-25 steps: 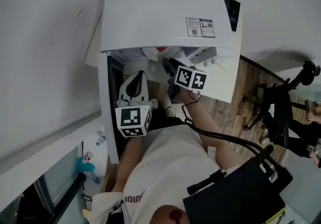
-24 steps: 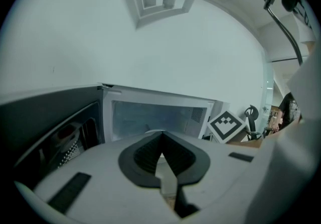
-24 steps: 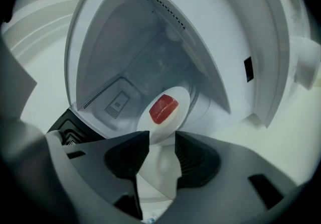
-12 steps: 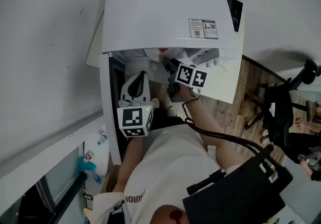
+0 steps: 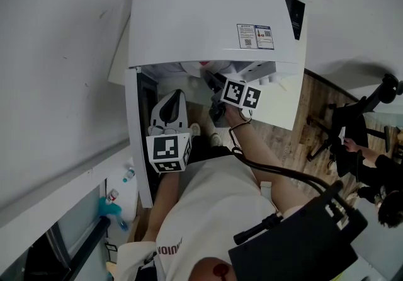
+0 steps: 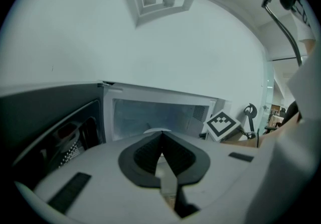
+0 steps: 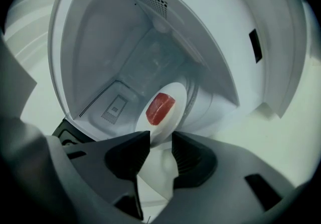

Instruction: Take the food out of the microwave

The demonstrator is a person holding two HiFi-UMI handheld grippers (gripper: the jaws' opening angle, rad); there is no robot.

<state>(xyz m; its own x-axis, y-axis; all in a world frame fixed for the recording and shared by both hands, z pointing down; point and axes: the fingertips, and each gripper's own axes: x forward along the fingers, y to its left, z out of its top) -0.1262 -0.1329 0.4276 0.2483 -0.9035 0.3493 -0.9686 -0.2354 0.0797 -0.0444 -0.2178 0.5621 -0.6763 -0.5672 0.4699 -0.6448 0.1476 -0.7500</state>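
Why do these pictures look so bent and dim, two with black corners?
Right gripper view: a wide-angle lens bows the white microwave cavity and blacks out the corners; the red food piece on the white plate is sharp, the near dark pads soft. Left gripper view: same round black border, pale flat light. Head view: dim and greyish, straight edges bowed.

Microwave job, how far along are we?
Done: the microwave door stands open. In hand: the right gripper is shut on the rim of the white plate carrying the red food, inside the cavity. The left gripper is shut, empty. Left: draw the plate out.
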